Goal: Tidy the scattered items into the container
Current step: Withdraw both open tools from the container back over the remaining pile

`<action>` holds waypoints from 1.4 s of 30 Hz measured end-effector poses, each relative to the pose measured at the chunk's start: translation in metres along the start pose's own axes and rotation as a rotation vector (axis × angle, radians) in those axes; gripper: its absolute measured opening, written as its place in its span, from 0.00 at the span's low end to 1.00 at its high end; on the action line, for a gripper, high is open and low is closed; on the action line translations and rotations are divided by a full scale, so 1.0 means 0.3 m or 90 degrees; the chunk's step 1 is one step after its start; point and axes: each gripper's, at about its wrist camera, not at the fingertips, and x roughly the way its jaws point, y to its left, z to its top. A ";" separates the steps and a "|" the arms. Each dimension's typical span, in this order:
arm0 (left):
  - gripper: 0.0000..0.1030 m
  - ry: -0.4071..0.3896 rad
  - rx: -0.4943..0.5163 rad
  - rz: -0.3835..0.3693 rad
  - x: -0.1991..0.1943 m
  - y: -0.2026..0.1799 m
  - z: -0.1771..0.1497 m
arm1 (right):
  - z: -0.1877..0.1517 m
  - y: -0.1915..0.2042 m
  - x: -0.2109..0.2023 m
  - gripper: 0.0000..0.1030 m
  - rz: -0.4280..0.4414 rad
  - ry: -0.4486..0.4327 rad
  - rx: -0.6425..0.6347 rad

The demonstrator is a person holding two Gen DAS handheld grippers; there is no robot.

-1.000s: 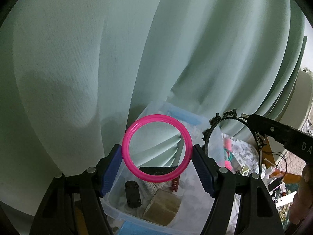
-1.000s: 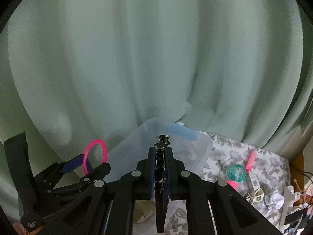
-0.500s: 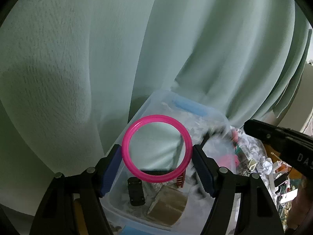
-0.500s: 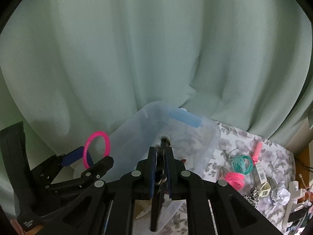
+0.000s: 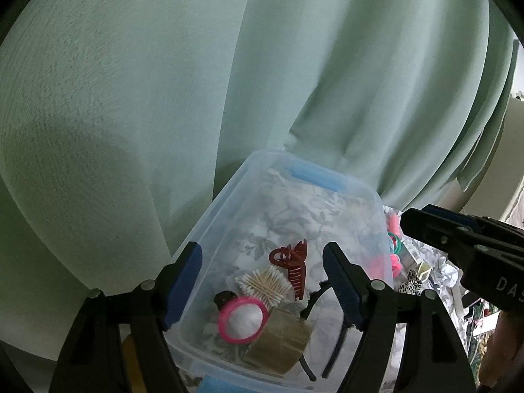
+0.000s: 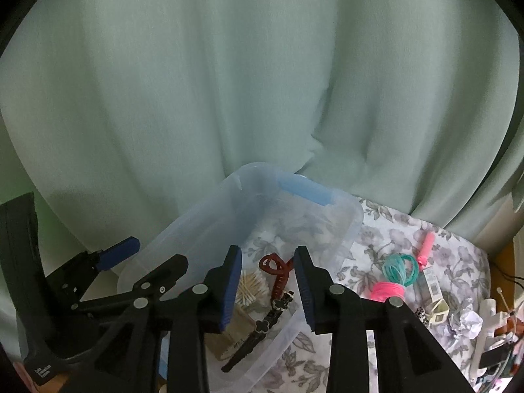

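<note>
Hair ties point(image 6: 394, 276) right of box point(image 6: 355, 219): light, soft, stretchy, best pinched across the bunch; left gripper point(image 5: 262, 283), right gripper point(image 6: 268, 285) both spread, empty.

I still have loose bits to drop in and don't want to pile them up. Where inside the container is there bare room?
The container is bare at its far half, from the blue handle down to the red claw clip. The near end is crowded: cotton swabs, pink ring, tape roll and black headband.
</note>
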 end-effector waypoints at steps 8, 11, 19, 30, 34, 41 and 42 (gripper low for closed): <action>0.75 -0.007 0.011 0.003 -0.003 -0.025 0.000 | -0.015 -0.024 -0.033 0.37 -0.003 -0.004 0.011; 0.75 -0.010 0.015 0.004 -0.008 -0.040 0.001 | -0.021 -0.033 -0.050 0.37 -0.003 -0.009 0.014; 0.75 -0.029 0.041 0.007 -0.075 -0.114 0.000 | -0.041 -0.067 -0.117 0.37 -0.003 -0.030 0.026; 0.75 -0.057 0.098 0.012 -0.172 -0.261 -0.003 | -0.091 -0.167 -0.253 0.37 -0.004 -0.066 0.060; 0.75 -0.065 0.124 0.009 -0.197 -0.332 -0.011 | -0.118 -0.230 -0.303 0.37 -0.010 -0.079 0.082; 0.75 -0.073 0.165 -0.005 -0.215 -0.467 -0.036 | -0.167 -0.335 -0.381 0.37 -0.023 -0.096 0.118; 0.75 -0.072 0.172 -0.006 -0.213 -0.485 -0.040 | -0.174 -0.351 -0.392 0.37 -0.024 -0.099 0.123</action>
